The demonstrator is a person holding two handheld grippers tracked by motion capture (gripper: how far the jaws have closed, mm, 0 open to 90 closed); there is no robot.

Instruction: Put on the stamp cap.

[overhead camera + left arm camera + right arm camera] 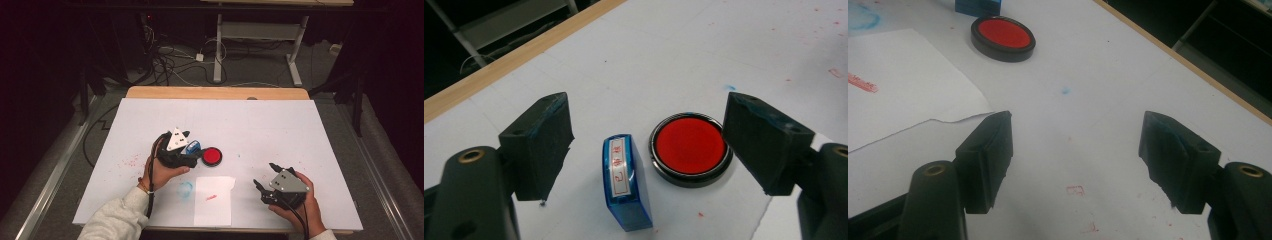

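A dark room is surrounding the white surface (260, 120), which is showing a wooden edge along its far side and scattered red and blue ink specks. One blue stamp (624, 182) is lying on its side on the surface, its labelled face with red characters turned up, just beside one round red ink pad (690, 147) in a black rim; the two are sitting close together, seemingly not touching. One white sheet of paper (214, 199) is lying nearer the person, carrying one small red stamped mark (211, 197), and one faint blue ring smudge (185, 189) is showing on the surface to the left of it.

Two grippers are resting in the person's hands. The left gripper (646, 150) is hovering low over the stamp and the pad; its jaws are standing wide apart, with the stamp lying between them but nearer the left jaw, and neither pad is pressing on it. The ink pad is sitting just inside the right jaw. The right gripper (1075, 160) is resting well apart from these things, at the near right of the surface beside the paper's corner; its jaws are standing open with nothing between them, only bare surface.
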